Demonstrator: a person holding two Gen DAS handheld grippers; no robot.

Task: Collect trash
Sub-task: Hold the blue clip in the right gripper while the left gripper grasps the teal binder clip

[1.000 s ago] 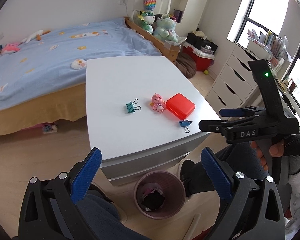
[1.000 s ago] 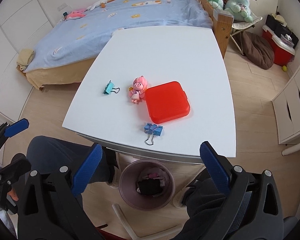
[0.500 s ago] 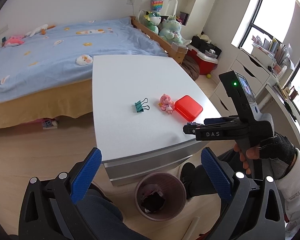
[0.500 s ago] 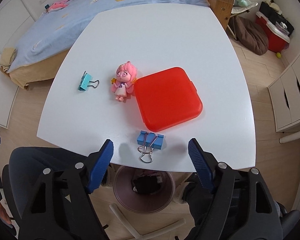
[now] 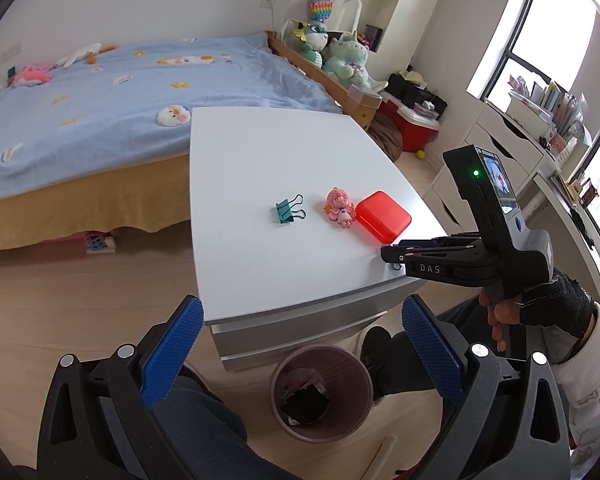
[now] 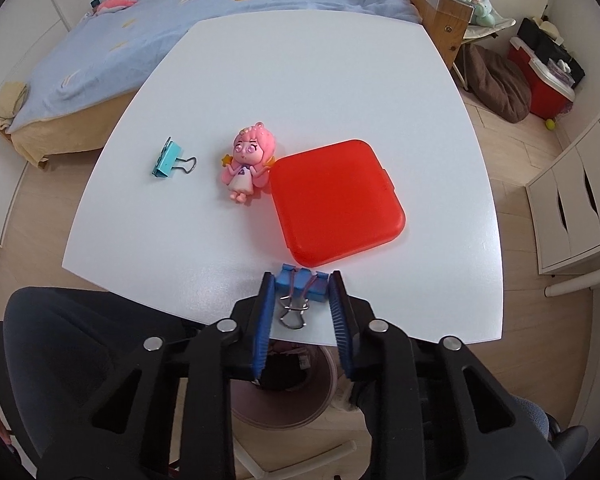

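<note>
Left gripper (image 5: 298,354): held wide open above the floor short of the table's near edge; nothing is gripped or touched between its 2 blue pads.
Teal binder clip (image 6: 171,160): laid on the white table (image 6: 308,80) at the left, well apart from the other items, its wire handles turned toward the doll.
Pink doll (image 6: 247,164): laid on its back just right of the teal clip, its right side touching the red case.
Red case (image 6: 337,201): a flat square box, closed, set at the middle of the table.
Blue binder clip (image 6: 302,282): found near the table's front edge, just in front of the red case, still resting on the tabletop; its wire handles point toward the camera.
Right gripper (image 6: 302,292): its jaws have just been closing and are now drawn narrow around the blue binder clip, with the 2 pads pressed on the clip's ends (the clip sits between them).
Waste bin (image 5: 322,392): stood on the floor below the table's front edge, with some dark rubbish seen inside.
</note>
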